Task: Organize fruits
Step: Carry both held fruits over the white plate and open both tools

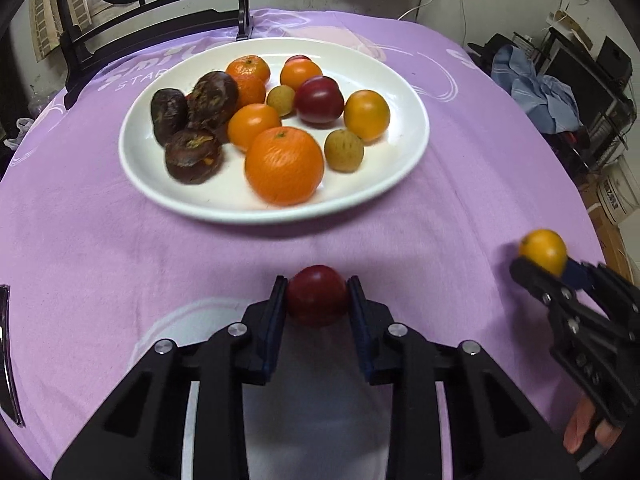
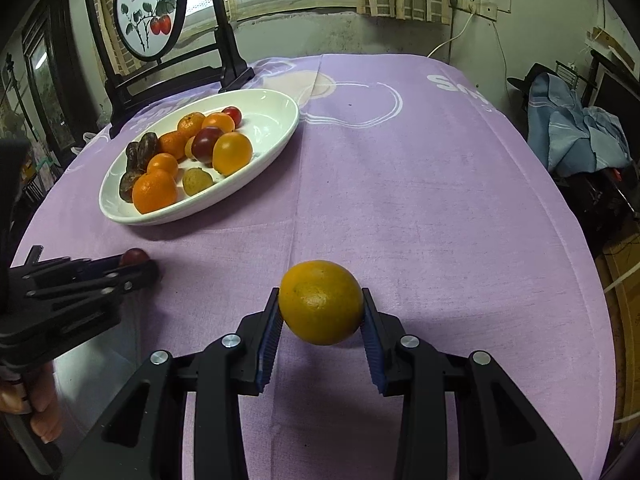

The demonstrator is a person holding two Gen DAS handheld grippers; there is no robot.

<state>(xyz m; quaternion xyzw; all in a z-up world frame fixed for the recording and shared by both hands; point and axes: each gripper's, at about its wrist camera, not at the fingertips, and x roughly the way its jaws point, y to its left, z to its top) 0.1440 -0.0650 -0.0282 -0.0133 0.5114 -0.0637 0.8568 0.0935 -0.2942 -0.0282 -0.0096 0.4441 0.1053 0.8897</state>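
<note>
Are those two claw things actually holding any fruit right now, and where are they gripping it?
Yes. The left gripper pinches a dark red plum by its sides; the right gripper pinches a yellow-orange citrus fruit by its sides.

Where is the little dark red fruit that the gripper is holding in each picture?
Left wrist view: the dark red fruit sits bottom center, clamped in the left gripper.
Right wrist view: it peeks out at the left edge, in that same gripper.
Shared landmark: the white plate of fruit beyond it.
</note>
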